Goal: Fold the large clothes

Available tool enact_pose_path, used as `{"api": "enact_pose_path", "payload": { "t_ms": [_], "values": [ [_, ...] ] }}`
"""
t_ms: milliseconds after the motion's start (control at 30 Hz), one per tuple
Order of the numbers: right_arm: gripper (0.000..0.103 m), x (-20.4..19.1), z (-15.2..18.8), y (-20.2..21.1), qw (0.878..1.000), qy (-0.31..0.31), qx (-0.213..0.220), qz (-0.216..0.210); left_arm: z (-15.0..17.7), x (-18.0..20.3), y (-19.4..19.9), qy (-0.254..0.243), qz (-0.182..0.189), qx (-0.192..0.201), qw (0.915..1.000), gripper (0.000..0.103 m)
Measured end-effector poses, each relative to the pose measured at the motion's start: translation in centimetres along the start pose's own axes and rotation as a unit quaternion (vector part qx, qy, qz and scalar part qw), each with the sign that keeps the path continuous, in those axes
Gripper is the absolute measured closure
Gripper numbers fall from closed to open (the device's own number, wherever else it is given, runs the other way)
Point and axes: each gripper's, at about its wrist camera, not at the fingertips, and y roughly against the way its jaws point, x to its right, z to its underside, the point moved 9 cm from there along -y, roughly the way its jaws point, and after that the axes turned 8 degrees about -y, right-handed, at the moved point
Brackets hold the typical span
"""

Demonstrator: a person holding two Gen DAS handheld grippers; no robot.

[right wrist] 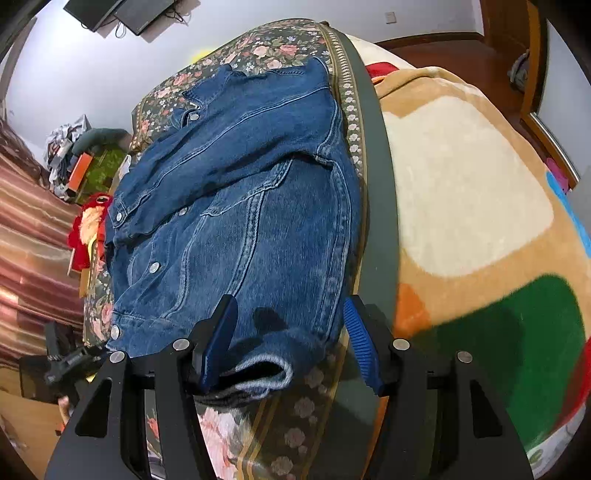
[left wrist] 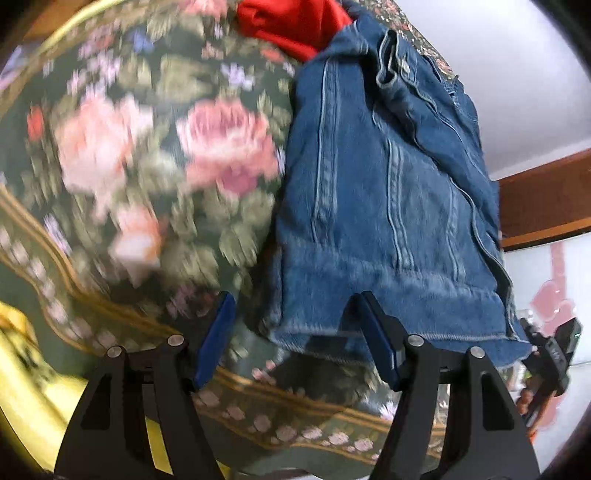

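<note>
A blue denim jacket (left wrist: 388,192) lies spread on a floral bedspread (left wrist: 147,155), hem toward me. My left gripper (left wrist: 299,332) is open over the hem's left corner. One blue pad (left wrist: 221,332) stands off the cloth and the other rests above the denim. In the right wrist view the jacket (right wrist: 240,192) shows its buttoned front and a sleeve folded across it. My right gripper (right wrist: 288,336) is open astride the hem's right corner, where the hem (right wrist: 266,369) curls between the pads without being pinched.
A red garment (left wrist: 291,26) lies beyond the jacket's collar. A plush tan blanket (right wrist: 461,184) with coloured patches covers the bed to the right of the bedspread (right wrist: 258,48). Striped curtains (right wrist: 29,229) and clutter stand at the left.
</note>
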Motion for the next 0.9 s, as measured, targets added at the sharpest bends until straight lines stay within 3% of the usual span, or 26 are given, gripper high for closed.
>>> {"api": "enact_pose_path", "payload": {
  "t_ms": [167,433,600,700,900],
  "values": [
    [0.047,-0.4,0.9,0.1,1.0,0.012,0.006,0.001,-0.4,0.6,0.4,0.008,0.002,0.015,0.9999,0.037],
    [0.054,-0.7,1.9,0.3,0.999,0.034,0.023,0.019,-1.4,3.0,1.4,-0.062,-0.053,0.04,0.9959,0.075],
    [0.056,-0.4,2.2,1.1,0.999,0.027,0.024,0.014,-2.0,4.0,2.6,-0.068,-0.043,0.059,0.995,0.092],
    [0.056,0.1,2.5,1.3,1.0,0.011,0.02,0.008,-3.0,4.9,3.9,-0.065,-0.025,0.079,0.9944,0.094],
    [0.056,0.2,3.1,0.9,1.0,-0.007,0.013,-0.006,-6.1,7.7,6.6,-0.101,-0.026,0.132,0.9858,0.095]
  ]
}}
